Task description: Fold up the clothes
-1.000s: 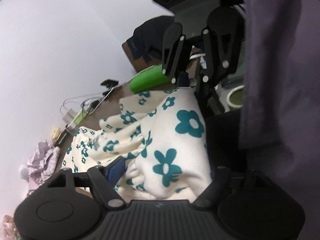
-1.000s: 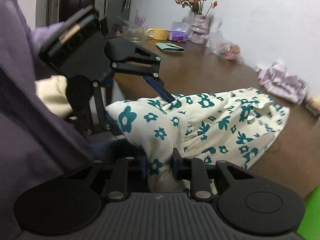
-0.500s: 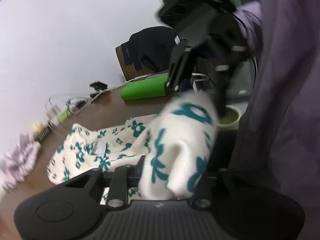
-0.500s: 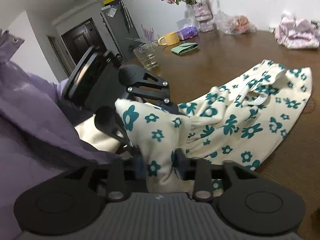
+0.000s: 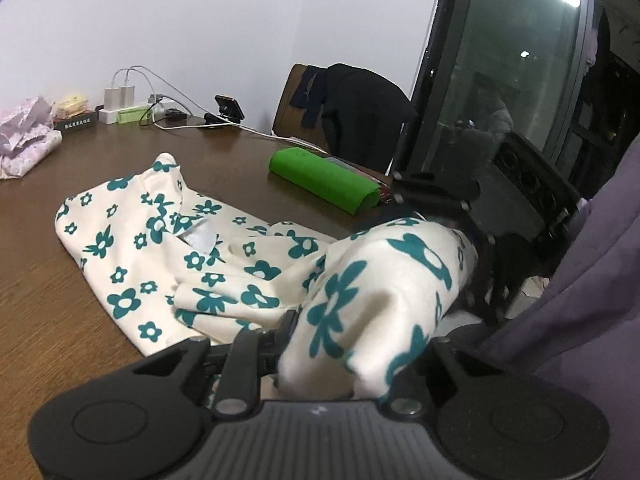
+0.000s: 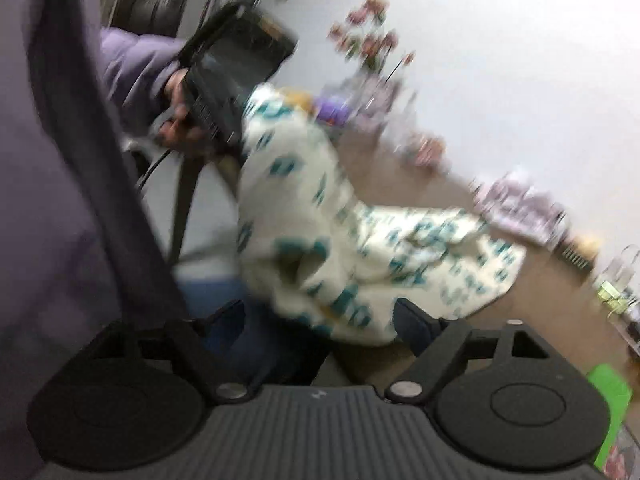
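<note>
Both views hide my fingertips behind the floral garment (image 5: 168,264), draped lower centre over the table (image 5: 36,304); left gripper (image 5: 352,344) clamps it; right gripper (image 6: 320,320), blurred, has just been spreading apart.

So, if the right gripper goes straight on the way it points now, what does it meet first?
Most likely the flowered garment: its bunched edge hangs right between the open fingers of the right gripper. The picture is blurred, so the depth is uncertain.

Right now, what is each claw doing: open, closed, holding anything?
Left claw: closed on the floral garment.
Right claw: open, just been opening; the garment lies between its fingers, not pinched.
</note>
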`<state>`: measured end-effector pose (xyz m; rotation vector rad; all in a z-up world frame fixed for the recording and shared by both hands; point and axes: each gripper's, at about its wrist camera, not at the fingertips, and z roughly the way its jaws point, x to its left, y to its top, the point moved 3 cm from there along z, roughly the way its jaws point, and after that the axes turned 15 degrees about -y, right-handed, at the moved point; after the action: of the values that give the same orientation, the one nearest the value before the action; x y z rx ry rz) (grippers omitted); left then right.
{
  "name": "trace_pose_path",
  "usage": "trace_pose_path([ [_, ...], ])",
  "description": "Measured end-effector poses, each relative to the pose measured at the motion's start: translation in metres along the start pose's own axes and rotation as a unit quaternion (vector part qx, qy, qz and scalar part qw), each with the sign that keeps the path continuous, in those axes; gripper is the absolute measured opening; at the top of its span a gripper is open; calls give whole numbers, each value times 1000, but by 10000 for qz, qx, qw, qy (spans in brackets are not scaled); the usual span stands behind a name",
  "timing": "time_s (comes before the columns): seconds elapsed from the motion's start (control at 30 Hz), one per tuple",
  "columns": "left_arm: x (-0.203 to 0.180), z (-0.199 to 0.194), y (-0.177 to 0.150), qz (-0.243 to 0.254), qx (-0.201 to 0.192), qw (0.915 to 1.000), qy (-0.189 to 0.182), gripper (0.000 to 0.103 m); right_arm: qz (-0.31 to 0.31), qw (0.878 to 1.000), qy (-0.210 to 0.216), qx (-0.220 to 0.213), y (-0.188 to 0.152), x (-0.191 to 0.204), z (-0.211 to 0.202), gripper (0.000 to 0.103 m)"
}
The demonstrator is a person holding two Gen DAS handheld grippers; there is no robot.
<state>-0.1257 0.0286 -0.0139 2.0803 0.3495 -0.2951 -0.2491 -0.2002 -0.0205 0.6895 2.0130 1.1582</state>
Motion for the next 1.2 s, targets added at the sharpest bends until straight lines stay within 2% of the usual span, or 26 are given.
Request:
trace_pose_path([
  [0.07, 1, -2, -1, -145, 5, 9998, -120, 20, 286, 9992, 16, -288, 5, -8, 0, 64],
  [0.1, 1, -3, -1, -252, -7, 9995, -192, 20, 452, 9983, 220, -291, 6, -13, 4, 58],
  [0.13, 2, -5, -2, -348, -7, 9989, -305, 20, 763, 9948, 658, -161, 6, -20, 9, 38],
  [0.17, 3, -6, -4, -422, 16, 9979, -496, 21, 1167, 9868, 1118, 57, 5, -27, 13, 26],
  [0.23, 4, -8, -6, -569, 61, 9945, -879, 22, 2125, 9557, 1977, 487, -1, -44, 23, 25],
  [0.27, 5, -9, -7, -640, 52, 9925, -1041, 24, 2464, 9429, 2183, 510, -3, -52, 26, 25],
  [0.33, 12, -16, -7, -827, -167, 9901, -1122, 29, 3085, 9162, 2511, 487, -6, -69, 30, 25],
  [0.4, 21, -23, -7, -1036, -434, 9876, -1097, 36, 3442, 9075, 2351, 521, -1, -82, 35, 25],
  [0.53, 47, -35, -7, -1564, -995, 9815, -471, 62, 3997, 8919, 2015, 641, 0, -91, 48, 25],
  [0.57, 53, -38, -9, -1773, -1104, 9772, -369, 63, 4118, 8879, 1933, 681, -2, -88, 49, 25],
  [0.67, 64, -46, -17, -2249, -1390, 9641, -253, 63, 4706, 8628, 1645, 841, -16, -94, 60, 25],
  [0.77, 69, -57, -22, -2495, -1645, 9541, -207, 64, 5203, 8381, 1301, 999, -29, -101, 71, 24],
  [0.9, 73, -73, -19, -2726, -2020, 9407, 34, 65, 5607, 8148, 892, 1178, -38, -108, 80, 18],
  [0.97, 74, -77, -14, -2774, -2122, 9369, 160, 65, 5597, 8151, 727, 1304, -37, -106, 82, 17],
  [1.0, 73, -79, -11, -2740, -2132, 9375, 222, 66, 5586, 8157, 689, 1333, -36, -105, 83, 17],
  [1.13, 69, -77, 15, -2181, -2299, 9475, 422, 76, 5542, 8182, 565, 1425, -33, -101, 87, 17],
  [1.2, 72, -71, 30, -2048, -2320, 9478, 767, 76, 5574, 8146, 447, 1543, -34, -101, 96, 17],
])
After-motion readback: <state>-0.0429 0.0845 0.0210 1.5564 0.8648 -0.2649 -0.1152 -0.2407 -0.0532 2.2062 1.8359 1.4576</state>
